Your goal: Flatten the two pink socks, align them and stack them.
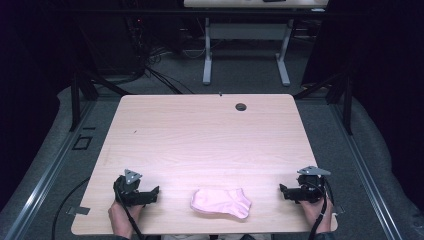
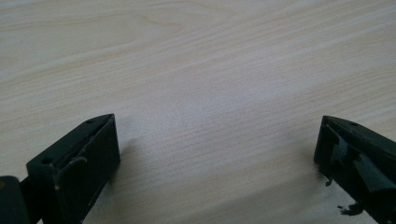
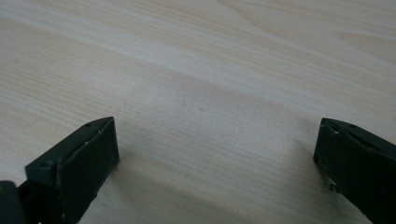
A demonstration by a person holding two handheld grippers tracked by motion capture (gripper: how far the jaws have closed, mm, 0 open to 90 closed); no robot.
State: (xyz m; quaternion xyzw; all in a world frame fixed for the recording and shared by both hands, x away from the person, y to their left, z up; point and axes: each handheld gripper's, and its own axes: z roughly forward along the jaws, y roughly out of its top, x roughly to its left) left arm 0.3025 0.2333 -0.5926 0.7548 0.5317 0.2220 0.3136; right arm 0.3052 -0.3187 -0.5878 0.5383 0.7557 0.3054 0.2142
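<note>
Near the table's (image 1: 200, 130) front edge, pink sock (image 1: 221, 202) lies crosswise.

A pale pink sock (image 1: 221, 202), plain with no print, lies on the light wood-grain bench (image 1: 205, 135), whose beige surface is streaked with fine tan lines. A dark round hole (image 1: 241, 106) marks its far edge. The left claw (image 1: 150, 195) is black with a grey plate; the right claw (image 1: 285, 191) is black too. Grey carpet (image 1: 45, 150) surrounds everything.
</note>
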